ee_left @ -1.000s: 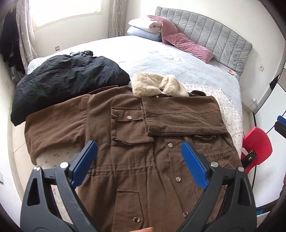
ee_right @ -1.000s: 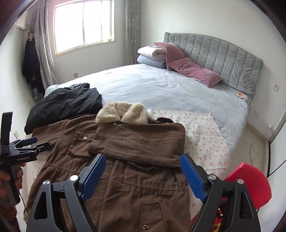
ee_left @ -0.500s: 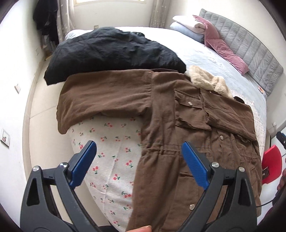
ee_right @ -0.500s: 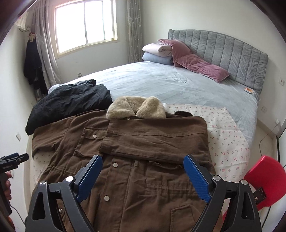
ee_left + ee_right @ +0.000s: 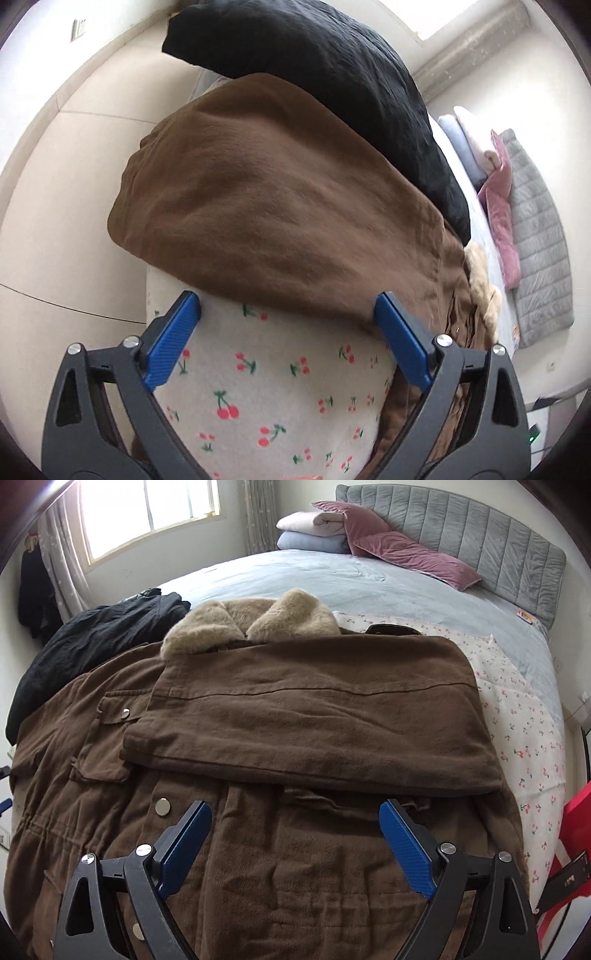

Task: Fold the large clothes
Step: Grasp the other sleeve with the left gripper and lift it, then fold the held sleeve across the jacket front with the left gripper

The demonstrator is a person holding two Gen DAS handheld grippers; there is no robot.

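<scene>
A brown coat (image 5: pixel 258 775) with a beige fur collar (image 5: pixel 255 624) lies front up on a cherry-print sheet (image 5: pixel 517 709) at the foot of the bed. One sleeve (image 5: pixel 306 716) is folded across its chest. The other sleeve (image 5: pixel 273 206) hangs spread over the bed's edge in the left wrist view. My left gripper (image 5: pixel 288 306) is open, its blue fingertips right at that sleeve's lower hem, the cloth between them. My right gripper (image 5: pixel 295 812) is open just above the coat's waist, below the folded sleeve, holding nothing.
A black jacket (image 5: pixel 332 74) lies beside the brown coat toward the window side. Pillows (image 5: pixel 402 550) and folded bedding (image 5: pixel 314 531) sit by the grey headboard (image 5: pixel 480 528). A red chair (image 5: pixel 576 830) stands at the right of the bed. Pale floor (image 5: pixel 55 184) lies beyond the hanging sleeve.
My left gripper has swung left and dropped low to the spread sleeve at the bed's edge. My right gripper has moved in closer over the coat's front.
</scene>
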